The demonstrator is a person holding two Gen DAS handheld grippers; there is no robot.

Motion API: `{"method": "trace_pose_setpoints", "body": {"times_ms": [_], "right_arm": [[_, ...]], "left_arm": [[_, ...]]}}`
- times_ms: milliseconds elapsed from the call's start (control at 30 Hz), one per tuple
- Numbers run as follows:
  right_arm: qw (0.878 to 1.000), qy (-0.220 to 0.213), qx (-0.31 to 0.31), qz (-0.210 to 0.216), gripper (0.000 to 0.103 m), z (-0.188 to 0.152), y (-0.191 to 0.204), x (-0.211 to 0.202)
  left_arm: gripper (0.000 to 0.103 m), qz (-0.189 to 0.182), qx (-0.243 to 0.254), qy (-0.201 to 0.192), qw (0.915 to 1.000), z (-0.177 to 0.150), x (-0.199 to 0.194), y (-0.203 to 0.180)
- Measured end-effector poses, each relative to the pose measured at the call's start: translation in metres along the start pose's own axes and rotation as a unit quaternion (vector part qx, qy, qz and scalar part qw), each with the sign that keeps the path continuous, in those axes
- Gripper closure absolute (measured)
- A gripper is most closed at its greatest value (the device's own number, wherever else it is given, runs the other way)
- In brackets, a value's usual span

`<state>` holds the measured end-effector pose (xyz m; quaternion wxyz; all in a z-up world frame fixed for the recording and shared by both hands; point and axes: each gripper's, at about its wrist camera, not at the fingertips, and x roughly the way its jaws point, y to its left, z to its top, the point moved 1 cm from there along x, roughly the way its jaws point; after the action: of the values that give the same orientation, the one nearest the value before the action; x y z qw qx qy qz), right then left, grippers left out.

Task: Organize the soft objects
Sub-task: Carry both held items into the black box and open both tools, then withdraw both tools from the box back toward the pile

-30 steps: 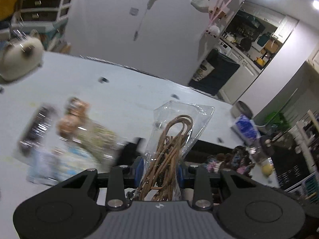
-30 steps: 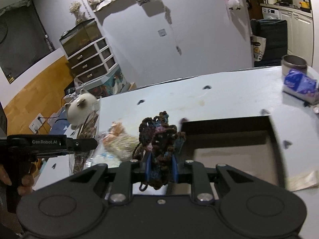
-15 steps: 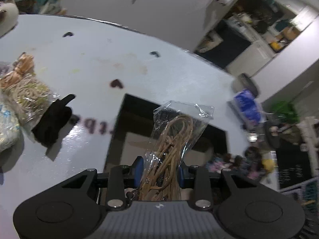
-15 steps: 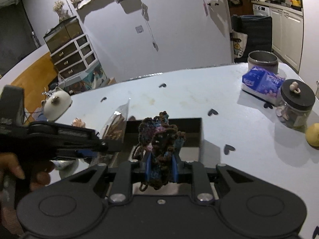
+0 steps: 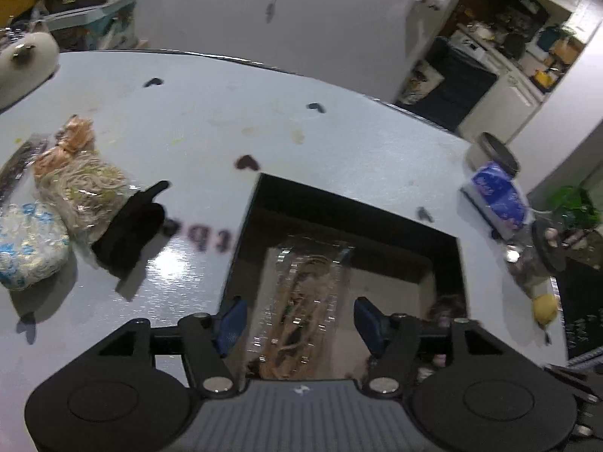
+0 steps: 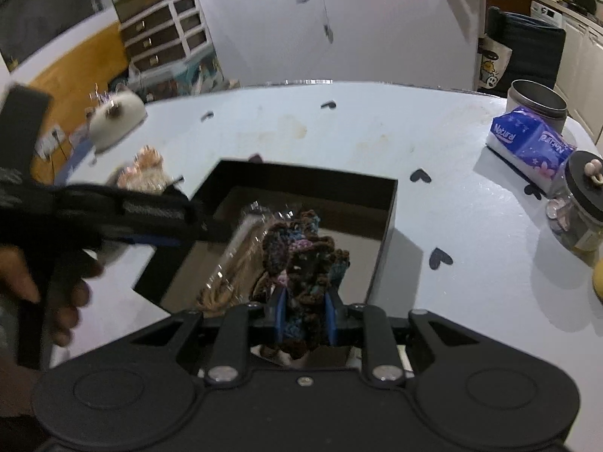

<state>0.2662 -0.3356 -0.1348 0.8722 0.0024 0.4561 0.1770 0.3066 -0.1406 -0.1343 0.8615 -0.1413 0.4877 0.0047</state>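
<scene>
A black open box (image 5: pixel 444 260) (image 6: pixel 388 218) sits on the pale blue table. A clear bag of tan cord (image 5: pixel 305 301) (image 6: pixel 233 263) lies in the box, blurred, just below my left gripper (image 5: pixel 297 320), which is open over it. My right gripper (image 6: pixel 303 316) is shut on a dark crocheted yarn piece (image 6: pixel 301 252) above the box's near side. The left gripper also shows in the right wrist view (image 6: pixel 188 226), over the box's left edge.
Left of the box lie a black cloth piece (image 5: pixel 130 226), a bag of pale yarn (image 5: pixel 83 184) and a blue-white bundle (image 5: pixel 30 248). A white plush (image 6: pixel 117 118) sits far left. A tissue pack (image 6: pixel 531 143), a tin (image 6: pixel 537 103) and a jar (image 6: pixel 580 203) stand right.
My left gripper opened and let go of the bag of cord, which dropped into the box. My right gripper came closer over the box, still holding the yarn piece.
</scene>
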Motion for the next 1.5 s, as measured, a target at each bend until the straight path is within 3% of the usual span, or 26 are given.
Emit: {"method": "trace_pose_setpoints", "body": {"times_ms": [200, 367, 433, 500, 667, 767, 833, 933, 1267, 1433, 1500], "right_arm": [[0.999, 0.022, -0.024, -0.018, 0.080, -0.006, 0.002, 0.005], [0.999, 0.022, -0.020, -0.013, 0.080, -0.009, -0.002, 0.002], [1.000, 0.022, -0.017, -0.011, 0.080, -0.010, -0.003, 0.002], [1.000, 0.022, -0.018, -0.012, 0.080, -0.011, -0.002, 0.002], [0.999, 0.024, -0.026, -0.016, 0.077, -0.011, 0.002, 0.003], [0.999, 0.026, -0.031, -0.021, 0.075, -0.012, 0.005, 0.004], [0.999, 0.023, -0.033, -0.025, 0.072, -0.012, 0.007, 0.001], [0.999, 0.009, -0.030, -0.033, 0.059, -0.011, 0.009, -0.008], [0.998, -0.039, 0.013, -0.038, 0.056, -0.015, 0.001, -0.043], [0.996, -0.068, 0.035, -0.040, 0.049, -0.021, -0.002, -0.059], [0.995, -0.079, 0.042, -0.041, 0.041, -0.023, -0.004, -0.064]], "left_arm": [[0.080, -0.067, 0.014, 0.006, 0.9976, -0.001, -0.006, -0.008], [0.080, -0.138, 0.032, 0.051, 0.9886, -0.001, 0.010, -0.025], [0.081, -0.129, 0.047, 0.066, 0.9883, -0.002, 0.022, -0.031], [0.082, -0.097, 0.060, 0.076, 0.9906, -0.004, 0.035, -0.033], [0.083, -0.026, 0.085, 0.066, 0.9939, -0.006, 0.047, -0.022], [0.082, -0.032, 0.080, 0.067, 0.9941, -0.004, 0.047, -0.017], [0.081, -0.036, 0.079, 0.063, 0.9942, -0.003, 0.044, -0.016], [0.075, -0.048, 0.083, 0.058, 0.9937, -0.004, 0.036, -0.014], [0.055, -0.080, 0.095, 0.032, 0.9917, -0.011, -0.004, -0.015], [0.044, -0.081, 0.100, 0.006, 0.9916, -0.016, -0.031, -0.011], [0.036, -0.079, 0.101, -0.005, 0.9918, -0.020, -0.041, -0.009]]}}
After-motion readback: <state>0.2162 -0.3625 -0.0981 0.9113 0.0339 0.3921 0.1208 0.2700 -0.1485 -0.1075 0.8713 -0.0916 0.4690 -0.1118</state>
